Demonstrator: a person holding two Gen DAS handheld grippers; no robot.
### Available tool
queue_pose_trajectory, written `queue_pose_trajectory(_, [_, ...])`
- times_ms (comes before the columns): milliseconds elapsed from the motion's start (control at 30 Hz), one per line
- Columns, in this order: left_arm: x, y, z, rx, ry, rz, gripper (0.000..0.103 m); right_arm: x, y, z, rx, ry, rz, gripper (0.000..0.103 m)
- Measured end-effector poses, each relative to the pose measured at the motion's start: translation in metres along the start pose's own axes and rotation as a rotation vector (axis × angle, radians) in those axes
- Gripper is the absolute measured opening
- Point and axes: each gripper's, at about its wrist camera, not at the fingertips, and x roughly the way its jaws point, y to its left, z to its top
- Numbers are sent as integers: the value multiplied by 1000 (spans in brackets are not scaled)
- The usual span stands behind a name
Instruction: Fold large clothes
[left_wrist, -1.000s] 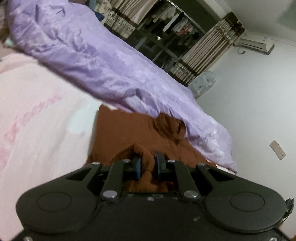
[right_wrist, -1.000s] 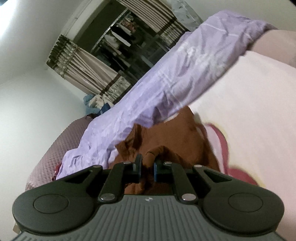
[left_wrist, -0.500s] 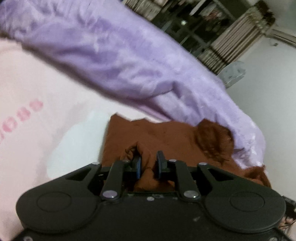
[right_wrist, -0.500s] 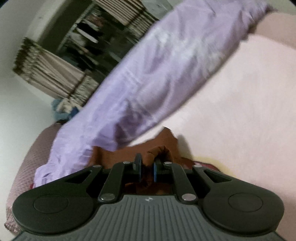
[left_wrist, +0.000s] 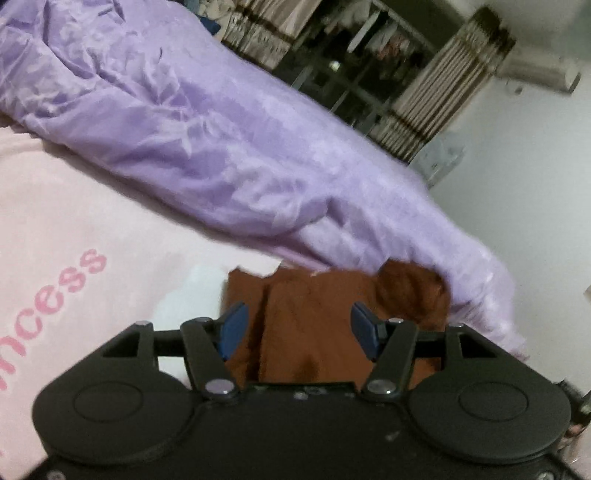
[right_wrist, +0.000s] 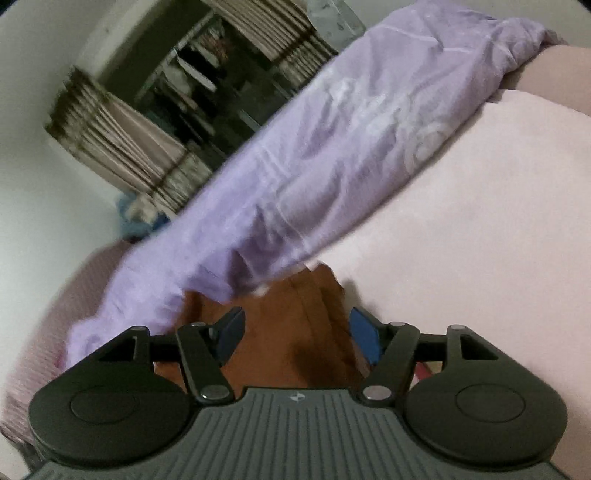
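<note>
Both pairs of jaws, which a second ago pinched bunched folds of the brown garment (left_wrist: 314, 325), have let go and are now opening. I read the left gripper (left_wrist: 298, 326) as spread apart, its blue pads (left_wrist: 232, 326) clear of the cloth, which lies flat beneath and between them. My right gripper (right_wrist: 297, 330) likewise stands open, with the same garment (right_wrist: 291, 332) below its gap and neither pad pressing on it. Since the earlier view the garment no longer rises in a peak at the fingertips; it rests spread on the pink bedcover (left_wrist: 92, 221), its far edge tucked against the purple quilt (left_wrist: 207, 140) that runs diagonally across the bed. Pink lettering (left_wrist: 55, 295) on the bedcover shows to the left in the left wrist view. Striped curtains (left_wrist: 443, 92) and a dark open wardrobe (left_wrist: 362, 62) fill the background, somewhat blurred.
</note>
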Motion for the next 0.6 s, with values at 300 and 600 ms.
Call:
queue_pose_trajectory(300, [46,-13,-21,8,50,44,55,19,28,-18,-136,2,-67,74])
queue_pose_trajectory(600, [7,-39,-10,147,-91,56,8,3,50,-5,-178,-67,-80,7])
